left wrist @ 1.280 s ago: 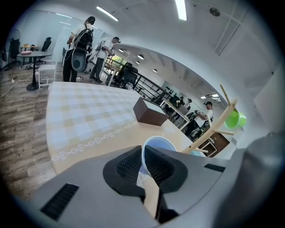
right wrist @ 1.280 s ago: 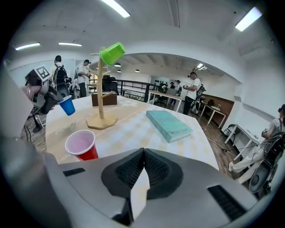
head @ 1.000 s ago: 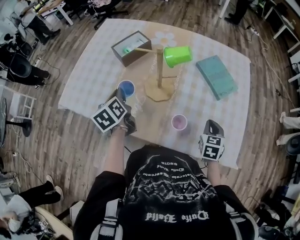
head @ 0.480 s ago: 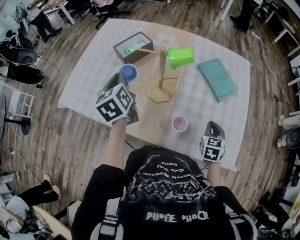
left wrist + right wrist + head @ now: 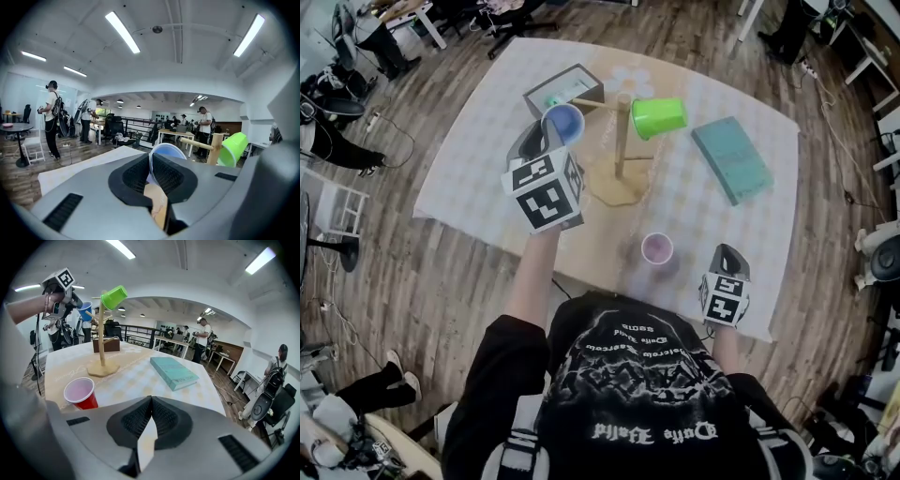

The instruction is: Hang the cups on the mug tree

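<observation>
so the left gripper (image 5: 546,141) is pinched on the blue cup (image 5: 563,123) by its rim, just past its fingers near the mug tree (image 5: 621,141) peg for hooking, while the right gripper (image 5: 727,253) sits closed and empty, red cup (image 5: 657,248) ahead-left of it

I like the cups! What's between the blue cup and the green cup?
The wooden mug tree stands between the blue cup and the green cup, seen in the head view.
</observation>
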Demonstrator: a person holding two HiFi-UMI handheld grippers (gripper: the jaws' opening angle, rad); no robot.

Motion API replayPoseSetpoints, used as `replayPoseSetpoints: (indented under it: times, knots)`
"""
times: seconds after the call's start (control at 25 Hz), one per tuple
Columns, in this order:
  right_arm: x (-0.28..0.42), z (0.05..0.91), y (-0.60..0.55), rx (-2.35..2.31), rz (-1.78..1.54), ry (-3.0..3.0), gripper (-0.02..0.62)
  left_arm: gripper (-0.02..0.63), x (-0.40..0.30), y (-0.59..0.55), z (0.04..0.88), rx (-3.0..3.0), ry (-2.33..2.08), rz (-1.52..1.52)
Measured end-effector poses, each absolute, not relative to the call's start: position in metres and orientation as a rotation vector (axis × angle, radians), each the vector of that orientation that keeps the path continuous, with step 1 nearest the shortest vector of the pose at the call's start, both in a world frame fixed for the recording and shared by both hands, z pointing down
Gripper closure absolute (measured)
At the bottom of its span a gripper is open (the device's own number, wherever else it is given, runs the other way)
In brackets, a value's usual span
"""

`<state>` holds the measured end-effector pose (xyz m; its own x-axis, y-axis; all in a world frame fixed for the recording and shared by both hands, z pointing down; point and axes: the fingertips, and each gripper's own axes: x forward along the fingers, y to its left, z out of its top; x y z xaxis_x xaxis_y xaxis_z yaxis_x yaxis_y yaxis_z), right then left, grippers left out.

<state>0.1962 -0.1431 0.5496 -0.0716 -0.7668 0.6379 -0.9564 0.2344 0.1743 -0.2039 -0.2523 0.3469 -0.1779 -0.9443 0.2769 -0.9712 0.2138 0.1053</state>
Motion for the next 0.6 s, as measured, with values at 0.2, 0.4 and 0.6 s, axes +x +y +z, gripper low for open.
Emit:
replayPoseSetpoints:
  times: [0.2, 0.4, 0.6]
  knots:
    - [0.2, 0.551, -0.144, 1.583, 0.38, -1.867, 0.586, 0.565, -0.196, -0.259, 0.332, 1.844, -2.278, 0.176]
    - [0.204, 0.551, -0.145, 1.59, 0.381, -1.846, 0.586, 0.565, -0.193, -0.259, 0.319, 1.879, -2.367, 0.226]
    - [0.204, 0.552, -0.147, 1.59, 0.374, -1.843, 0.586, 0.565, -0.182, -0.254, 0.313, 1.931, -2.472, 0.366]
